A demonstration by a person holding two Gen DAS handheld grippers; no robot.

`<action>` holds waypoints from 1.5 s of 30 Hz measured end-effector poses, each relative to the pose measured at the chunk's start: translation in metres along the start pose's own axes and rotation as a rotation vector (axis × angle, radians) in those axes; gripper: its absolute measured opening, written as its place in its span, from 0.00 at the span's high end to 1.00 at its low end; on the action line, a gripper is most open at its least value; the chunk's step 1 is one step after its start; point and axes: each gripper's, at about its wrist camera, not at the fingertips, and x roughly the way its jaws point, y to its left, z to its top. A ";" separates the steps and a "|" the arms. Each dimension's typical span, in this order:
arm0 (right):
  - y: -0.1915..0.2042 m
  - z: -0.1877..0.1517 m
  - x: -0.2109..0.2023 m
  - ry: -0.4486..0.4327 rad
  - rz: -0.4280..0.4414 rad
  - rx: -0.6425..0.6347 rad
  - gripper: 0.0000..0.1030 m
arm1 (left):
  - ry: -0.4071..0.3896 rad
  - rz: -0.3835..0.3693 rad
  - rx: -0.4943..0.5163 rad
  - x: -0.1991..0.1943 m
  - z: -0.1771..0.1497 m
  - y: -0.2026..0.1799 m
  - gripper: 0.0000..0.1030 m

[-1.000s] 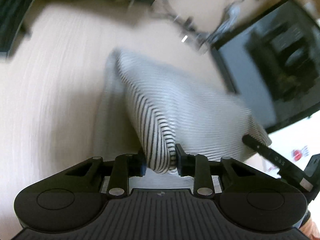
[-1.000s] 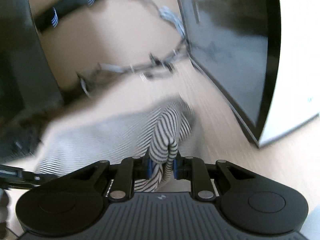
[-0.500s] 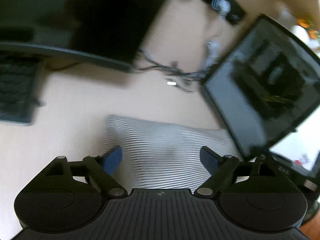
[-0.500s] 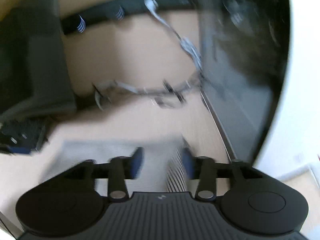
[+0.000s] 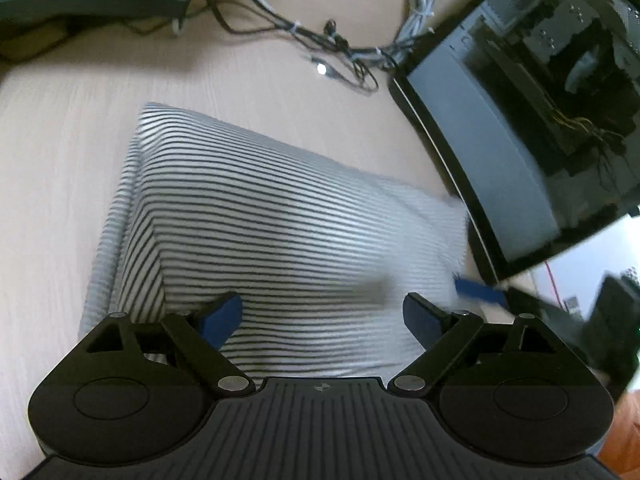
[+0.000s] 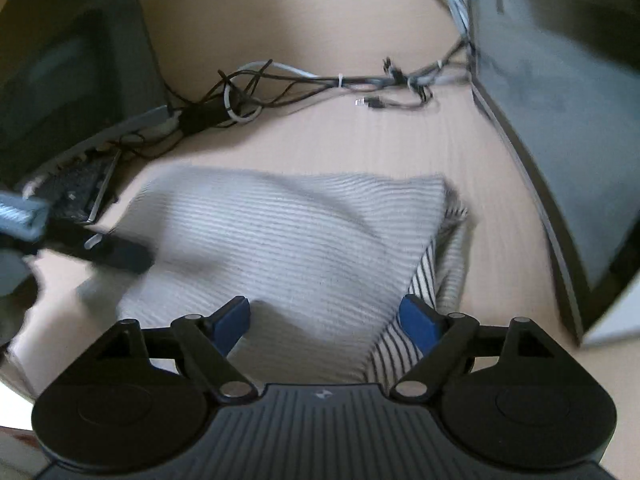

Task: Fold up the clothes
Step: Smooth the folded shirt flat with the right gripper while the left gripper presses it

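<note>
A white garment with thin black stripes (image 5: 280,216) lies folded into a rough rectangle on the light wooden desk (image 5: 48,160). My left gripper (image 5: 323,316) hovers open just above its near edge, nothing between the blue pads. The right wrist view shows the same striped garment (image 6: 288,240) from the other side, with a loose striped corner sticking out at its right. My right gripper (image 6: 325,320) is also open over the near edge and holds nothing. The other gripper's blurred finger (image 6: 120,256) shows at the garment's left.
A dark glass-sided computer case (image 5: 532,112) stands close to the garment's right side. A tangle of cables (image 5: 332,52) lies on the desk behind it. A monitor base (image 5: 96,0) sits at the far left, with a dark monitor (image 6: 72,64) in the right wrist view.
Both grippers were shut on the striped garment's edge a second ago. They have opened, let it drop flat on the desk, and pulled back slightly.
</note>
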 end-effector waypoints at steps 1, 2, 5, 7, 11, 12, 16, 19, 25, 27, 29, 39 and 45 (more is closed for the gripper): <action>-0.001 -0.003 -0.002 0.002 0.016 0.010 0.19 | -0.009 0.005 0.004 0.003 0.004 0.000 0.11; -0.002 -0.003 -0.003 0.007 0.025 0.014 0.19 | -0.017 0.010 0.008 0.007 0.008 0.000 0.11; 0.005 -0.004 -0.011 0.025 0.041 0.024 0.19 | -0.038 0.027 0.020 0.013 0.021 0.003 0.11; 0.015 -0.001 -0.014 0.035 0.058 0.008 0.19 | -0.059 0.044 0.027 0.018 0.029 0.007 0.11; 0.032 0.011 -0.044 -0.030 0.095 -0.077 0.19 | -0.091 0.059 -0.007 0.021 0.045 0.015 0.10; 0.033 0.017 -0.052 -0.073 0.079 -0.094 0.19 | -0.095 0.057 -0.017 0.019 0.046 0.015 0.10; 0.027 0.040 -0.064 -0.203 -0.013 -0.125 0.51 | -0.118 0.034 -0.007 0.003 0.042 0.001 0.10; 0.013 0.044 -0.043 -0.169 -0.058 -0.094 0.61 | -0.121 -0.022 0.009 -0.006 0.036 -0.012 0.10; -0.008 0.027 0.007 -0.029 -0.107 -0.044 0.60 | -0.025 -0.084 0.025 0.013 0.019 -0.023 0.10; -0.005 0.019 0.001 -0.033 -0.104 -0.055 0.59 | -0.005 -0.055 -0.004 0.020 0.015 -0.015 0.10; -0.005 0.012 -0.007 -0.021 -0.081 -0.040 0.58 | -0.004 -0.033 -0.019 0.023 0.013 -0.008 0.10; 0.038 -0.016 -0.031 0.017 0.000 -0.052 0.42 | -0.049 0.068 0.016 0.007 0.007 -0.004 0.10; 0.051 -0.016 -0.035 0.017 0.000 -0.087 0.34 | -0.079 0.069 0.012 -0.011 0.003 -0.010 0.10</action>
